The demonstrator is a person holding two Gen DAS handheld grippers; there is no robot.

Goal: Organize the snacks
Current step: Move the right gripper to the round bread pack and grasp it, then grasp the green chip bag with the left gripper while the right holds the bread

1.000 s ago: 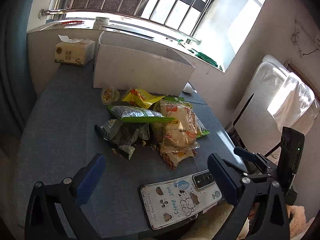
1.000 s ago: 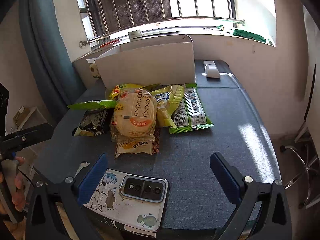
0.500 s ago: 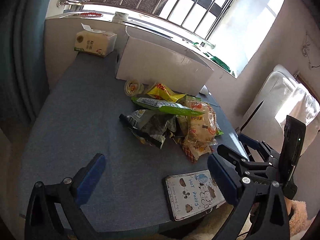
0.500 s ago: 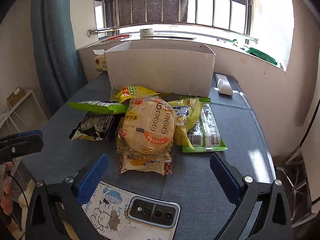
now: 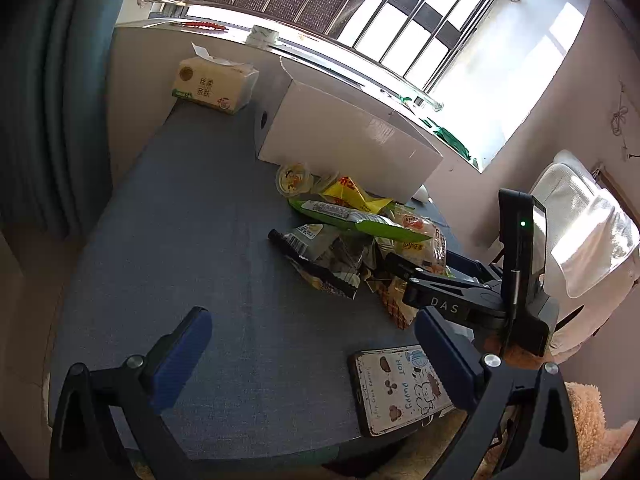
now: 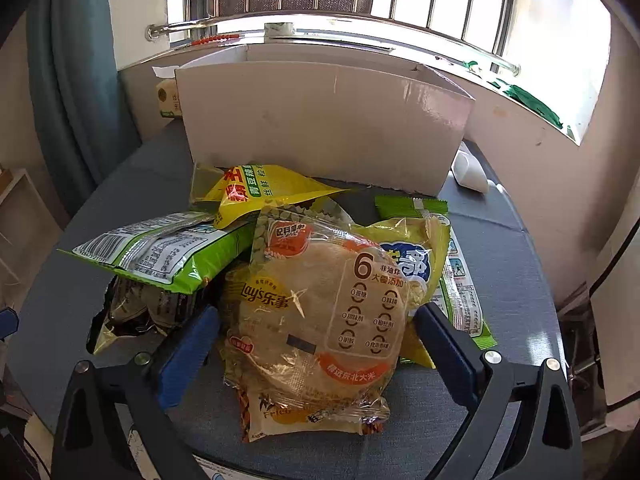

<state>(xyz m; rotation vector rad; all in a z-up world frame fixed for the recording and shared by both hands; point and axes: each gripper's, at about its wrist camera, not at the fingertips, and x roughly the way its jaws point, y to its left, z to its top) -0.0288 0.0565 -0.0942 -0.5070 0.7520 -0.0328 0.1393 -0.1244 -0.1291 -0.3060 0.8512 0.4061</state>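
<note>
While nothing is in the box yet as far as these views show, the step in hand looks like the first pick; worktop (image 5: 168,240) is blue-grey cloth, carries everything; white cardboard box (image 6: 320,120) stands at the far side under the window, open top, inside hidden from both cameras; snack pile (image 5: 352,240) lies just in front of the box, touching or nearly touching its front wall; tissue pack (image 5: 214,86) sits well to the left of the box; phone (image 5: 400,392) in cartoon case lies near the worktop's near edge, apart from the pile.

Right hand-held gripper (image 6: 316,344) is spread wide, blue pads either side of the rice cracker pack (image 6: 316,312), which lies on top of the pile; pads near the pack's edges, contact cannot be told; not clamped; under and around it: green bag (image 6: 160,252) to the left, yellow bag (image 6: 260,188) behind, dark crumpled wrapper (image 6: 132,312) at lower left.

Left hand-held gripper (image 5: 312,356) also spread wide, holds nothing, hovers over bare worktop short of the pile.

Next move, my guess: close right jaws on the cracker pack, lift clear of the bags beneath, carry over the box's front wall, release; crinkly film may slip, and lower packs may drag along.
</note>
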